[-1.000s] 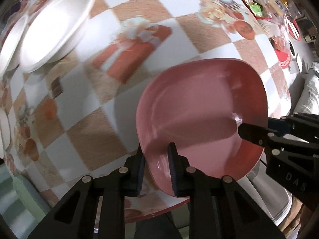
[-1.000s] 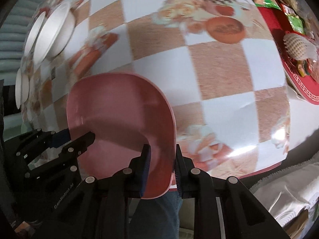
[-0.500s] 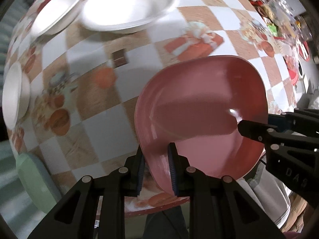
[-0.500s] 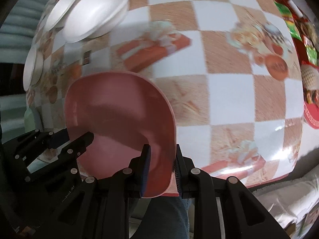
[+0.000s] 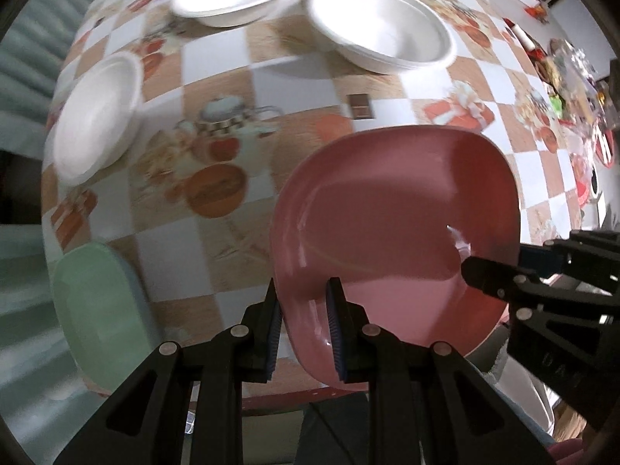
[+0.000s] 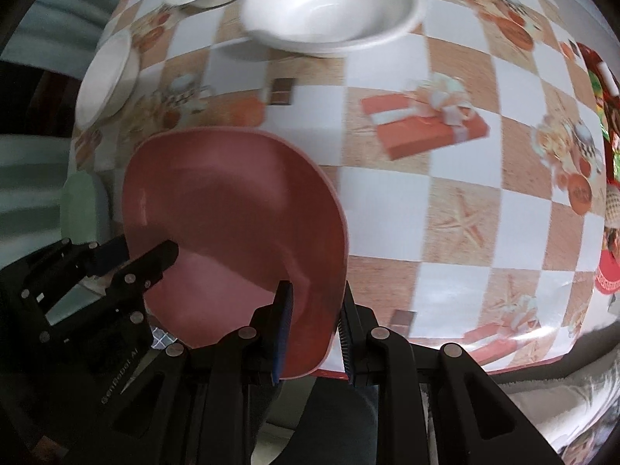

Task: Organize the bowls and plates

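Surface [image 5: 217, 263] covered in a checked white-and-tan cloth printed with gift boxes and teapots, three white bowls [image 5: 381, 37] spread across its far side, a pale green plate [image 5: 97, 306] at its near left corner

Faint embossed lettering on the hand-held gripper [image 6: 312, 329] body — unreadable.

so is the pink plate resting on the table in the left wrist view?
No, the pink plate is held above the tablecloth, clamped at its rim by the left gripper and right gripper.
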A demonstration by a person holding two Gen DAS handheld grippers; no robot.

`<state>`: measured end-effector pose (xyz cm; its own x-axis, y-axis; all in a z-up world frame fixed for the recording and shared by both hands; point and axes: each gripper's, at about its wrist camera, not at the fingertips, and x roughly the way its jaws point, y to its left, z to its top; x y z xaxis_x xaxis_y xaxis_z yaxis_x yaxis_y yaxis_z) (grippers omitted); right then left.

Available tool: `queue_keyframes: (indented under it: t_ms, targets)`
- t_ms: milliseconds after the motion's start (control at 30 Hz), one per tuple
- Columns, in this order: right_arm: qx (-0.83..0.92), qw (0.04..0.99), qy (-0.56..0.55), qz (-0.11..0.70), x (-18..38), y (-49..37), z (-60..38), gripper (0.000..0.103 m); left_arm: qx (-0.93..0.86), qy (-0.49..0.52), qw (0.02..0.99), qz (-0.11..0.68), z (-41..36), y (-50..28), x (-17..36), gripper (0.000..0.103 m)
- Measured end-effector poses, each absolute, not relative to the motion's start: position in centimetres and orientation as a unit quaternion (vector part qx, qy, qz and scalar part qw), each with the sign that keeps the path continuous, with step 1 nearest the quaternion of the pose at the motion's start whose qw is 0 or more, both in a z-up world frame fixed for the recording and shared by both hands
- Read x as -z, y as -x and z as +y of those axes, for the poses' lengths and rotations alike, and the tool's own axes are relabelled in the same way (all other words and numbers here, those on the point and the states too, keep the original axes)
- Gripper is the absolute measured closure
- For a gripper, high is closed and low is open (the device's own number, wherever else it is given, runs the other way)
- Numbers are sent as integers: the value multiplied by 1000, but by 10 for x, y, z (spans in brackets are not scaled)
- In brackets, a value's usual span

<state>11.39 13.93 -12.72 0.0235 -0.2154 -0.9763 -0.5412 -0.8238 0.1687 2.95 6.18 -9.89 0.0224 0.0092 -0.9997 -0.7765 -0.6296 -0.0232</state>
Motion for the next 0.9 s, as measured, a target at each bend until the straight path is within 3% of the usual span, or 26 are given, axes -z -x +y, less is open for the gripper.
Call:
queue_keyframes:
  t_ms: [900]
  targets:
    - [-669,15,722,174,113,-9,-4,78,-700,639,210,241,-80,54,70,79]
